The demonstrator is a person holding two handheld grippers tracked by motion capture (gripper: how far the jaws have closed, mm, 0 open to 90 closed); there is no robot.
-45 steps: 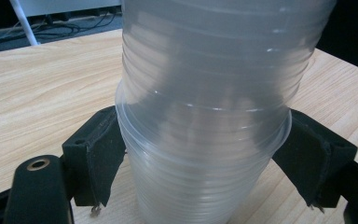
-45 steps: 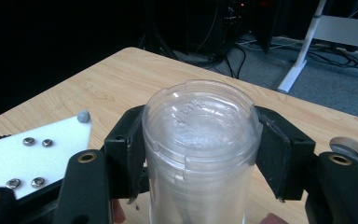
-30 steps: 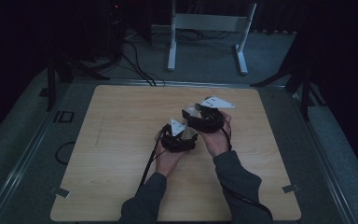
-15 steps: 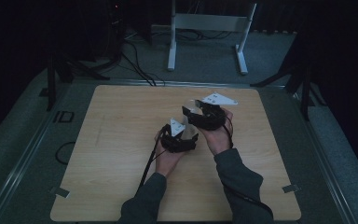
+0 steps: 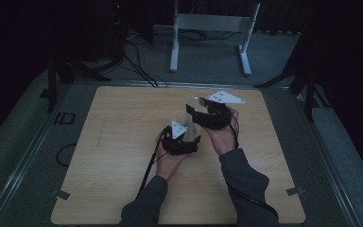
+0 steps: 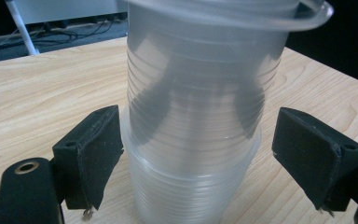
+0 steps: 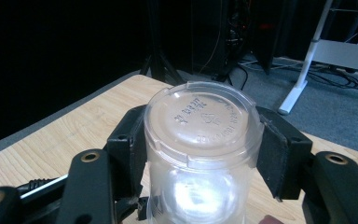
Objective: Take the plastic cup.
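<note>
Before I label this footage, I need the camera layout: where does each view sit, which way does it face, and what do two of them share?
High view: above the person's side, facing forward and down on the wooden table; forearms and both hand-held grippers show.
Left gripper view: rides the left hand-held gripper, facing clear stacked cups between open jaws.
Right gripper view: rides the right hand-held gripper, jaws closed on a clear cup.
Shared: all show the table.

- The right gripper [image 5: 199,109], clamped on a clear plastic cup [image 5: 192,105], is edging slightly toward the table's far side and lifting.
- The gap to the left gripper [image 5: 182,137] is widening a little.
</note>
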